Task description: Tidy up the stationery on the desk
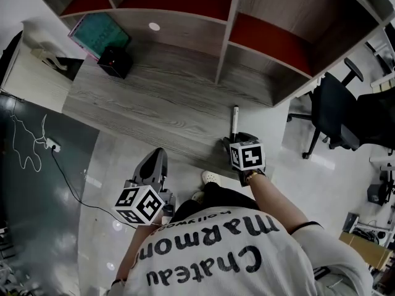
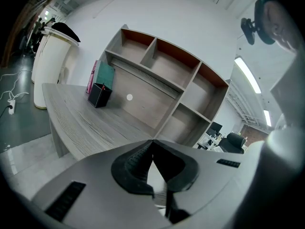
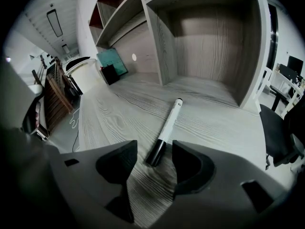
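Both jaws of the right gripper [image 3: 153, 160] are gaping astride the black-ended white plastic marker pen [image 3: 167, 125]. Closing squarely across that dark end looks wisest. Meanwhile the left gripper [image 2: 152, 144] is idling, jaws together, empty.

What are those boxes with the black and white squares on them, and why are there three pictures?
A person holds a grabbing tool in each hand. Each tool has two jaws that pinch, like big tweezers, and the squared cubes are part of the tools. One picture comes from a camera on the person's head, looking down. The other two come from small cameras riding on the tools and looking along their jaws.

The left gripper has its jaws together with nothing in them, and it is held off the edge of the grey wood-grain desk. The right gripper has its jaws apart. A white marker pen with a black end lies on the desk between them, not pinched yet.

At the desk's far end stand a small black box-shaped pen holder and a teal book, below a wooden shelf unit with red panels.
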### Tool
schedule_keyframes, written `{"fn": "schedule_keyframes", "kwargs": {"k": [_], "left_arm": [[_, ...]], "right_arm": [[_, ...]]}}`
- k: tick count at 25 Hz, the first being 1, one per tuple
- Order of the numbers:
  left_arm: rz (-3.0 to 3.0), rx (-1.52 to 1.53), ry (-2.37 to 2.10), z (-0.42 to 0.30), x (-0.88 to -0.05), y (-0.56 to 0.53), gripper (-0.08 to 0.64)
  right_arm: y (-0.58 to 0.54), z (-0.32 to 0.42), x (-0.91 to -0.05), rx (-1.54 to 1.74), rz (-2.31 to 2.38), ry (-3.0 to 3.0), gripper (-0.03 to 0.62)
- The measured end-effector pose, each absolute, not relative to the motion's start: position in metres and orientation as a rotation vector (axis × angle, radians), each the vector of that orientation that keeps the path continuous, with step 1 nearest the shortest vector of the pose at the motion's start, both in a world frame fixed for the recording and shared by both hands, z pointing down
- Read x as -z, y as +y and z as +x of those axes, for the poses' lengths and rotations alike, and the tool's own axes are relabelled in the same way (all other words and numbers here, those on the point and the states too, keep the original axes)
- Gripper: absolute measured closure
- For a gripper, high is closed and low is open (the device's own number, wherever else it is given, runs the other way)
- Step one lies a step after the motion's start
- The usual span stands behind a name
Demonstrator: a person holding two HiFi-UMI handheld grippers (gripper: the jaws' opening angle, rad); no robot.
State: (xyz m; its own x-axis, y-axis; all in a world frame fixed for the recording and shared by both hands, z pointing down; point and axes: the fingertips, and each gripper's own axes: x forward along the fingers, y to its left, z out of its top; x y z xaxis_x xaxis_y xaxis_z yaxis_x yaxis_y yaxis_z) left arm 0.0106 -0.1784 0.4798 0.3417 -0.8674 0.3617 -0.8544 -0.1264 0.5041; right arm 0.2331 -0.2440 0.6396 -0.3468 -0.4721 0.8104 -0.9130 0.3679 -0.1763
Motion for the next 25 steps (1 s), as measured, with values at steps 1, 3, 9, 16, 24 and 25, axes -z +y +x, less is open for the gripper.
{"fn": "schedule_keyframes", "kwargs": {"k": [1, 3, 9, 16, 24, 25], "left_arm": [[1.963, 0.026, -1.503, 0.010, -0.480, -0.178, 0.545], [1.960, 0.025, -1.503, 0.008, -0.481, -0.178, 0.545], [1.960, 0.026, -1.501, 0.006, -0.482, -0.179, 0.545], [1.966, 0.019, -1.487, 0.007, -0.485, -0.181, 0.545], [1.960, 0.011, -1.492, 0.006, -0.487, -0.179, 0.545], [1.960, 0.010, -1.494, 0.006, -0.487, -0.179, 0.545]], "right_arm": [[-0.244, 0.234, -0.640, -0.845, 1.200, -1.961, 0.354], [-0.246, 0.234, -0.640, -0.841, 1.208, -1.960, 0.365], [-0.247, 0.241, -0.642, -0.849, 1.241, -1.950, 0.411], [-0.246, 0.248, -0.642, -0.892, 1.290, -1.922, 0.448], [-0.246, 0.255, -0.643, -0.928, 1.328, -1.910, 0.488], [-0.246, 0.255, -0.643, -0.926, 1.326, -1.908, 0.488]]}}
